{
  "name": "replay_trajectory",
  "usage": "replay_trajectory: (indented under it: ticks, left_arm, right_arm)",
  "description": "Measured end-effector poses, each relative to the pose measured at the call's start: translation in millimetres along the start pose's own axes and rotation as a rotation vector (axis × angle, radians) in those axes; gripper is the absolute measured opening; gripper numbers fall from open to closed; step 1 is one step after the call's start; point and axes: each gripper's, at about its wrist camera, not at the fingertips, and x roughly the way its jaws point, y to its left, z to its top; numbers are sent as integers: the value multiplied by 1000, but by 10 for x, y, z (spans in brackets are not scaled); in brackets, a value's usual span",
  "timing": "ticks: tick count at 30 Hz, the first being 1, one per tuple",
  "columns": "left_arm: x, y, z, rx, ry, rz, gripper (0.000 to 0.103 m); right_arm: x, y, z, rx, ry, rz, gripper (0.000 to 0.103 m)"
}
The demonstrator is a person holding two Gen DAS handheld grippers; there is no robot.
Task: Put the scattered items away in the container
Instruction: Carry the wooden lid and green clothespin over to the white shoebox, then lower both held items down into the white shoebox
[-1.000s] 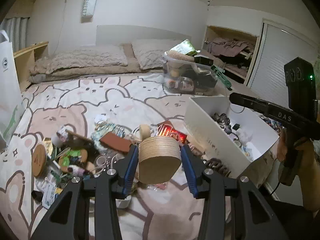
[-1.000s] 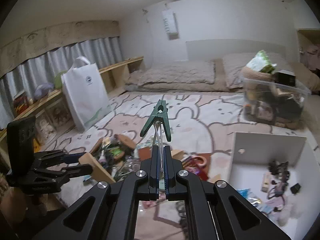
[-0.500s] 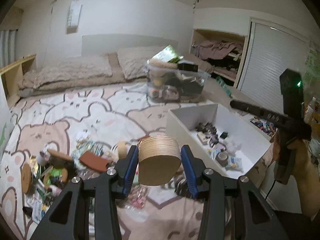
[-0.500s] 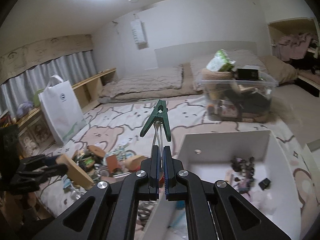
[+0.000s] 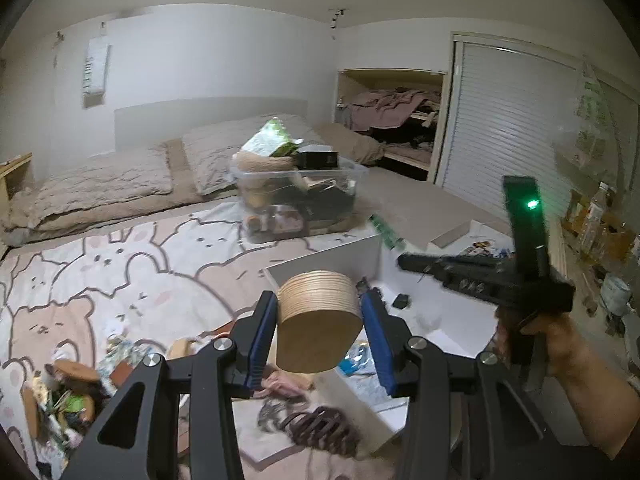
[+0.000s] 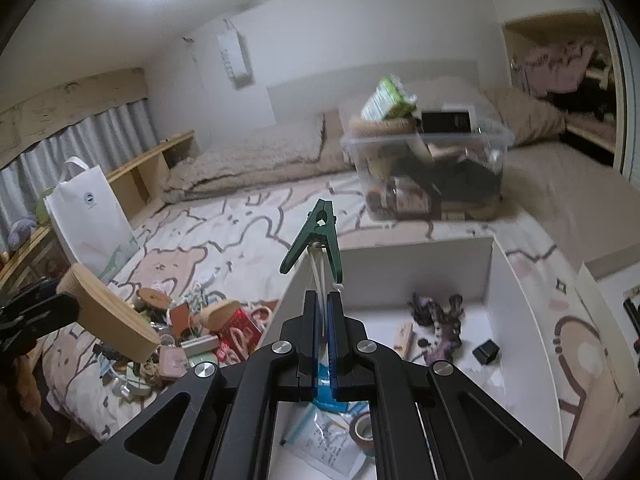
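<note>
While my left gripper clamps its blue pads on a stack of round wooden coasters, my right gripper is pressed together on the thin white loop of a green clothespin. Both things hang above the near-left corner of the white box. Beside the box's left wall, scattered clutter lies on the bear-print bedspread.

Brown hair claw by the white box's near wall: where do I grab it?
Come down from above and close across the hair claw's middle, pads on its two long sides. It lies low on the bedcover, and its curved prongs look open and springy, so a pinch at the tips would likely slip.
</note>
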Motion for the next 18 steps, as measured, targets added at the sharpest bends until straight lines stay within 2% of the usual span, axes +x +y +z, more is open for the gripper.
replay_trajectory:
  ticks: [9, 13, 18]
  left_arm:
    - [356, -322, 69, 14, 24, -69, 44]
    - [512, -449, 52, 25, 47, -89, 44]
    - [734, -542, -7, 28, 82, -99, 44]
  right_arm:
    - [300, -86, -24, -16, 130, -53, 4]
    - [528, -135, -84, -13, 246, -123, 4]
    - [602, -209, -198, -25, 312, -165, 4]
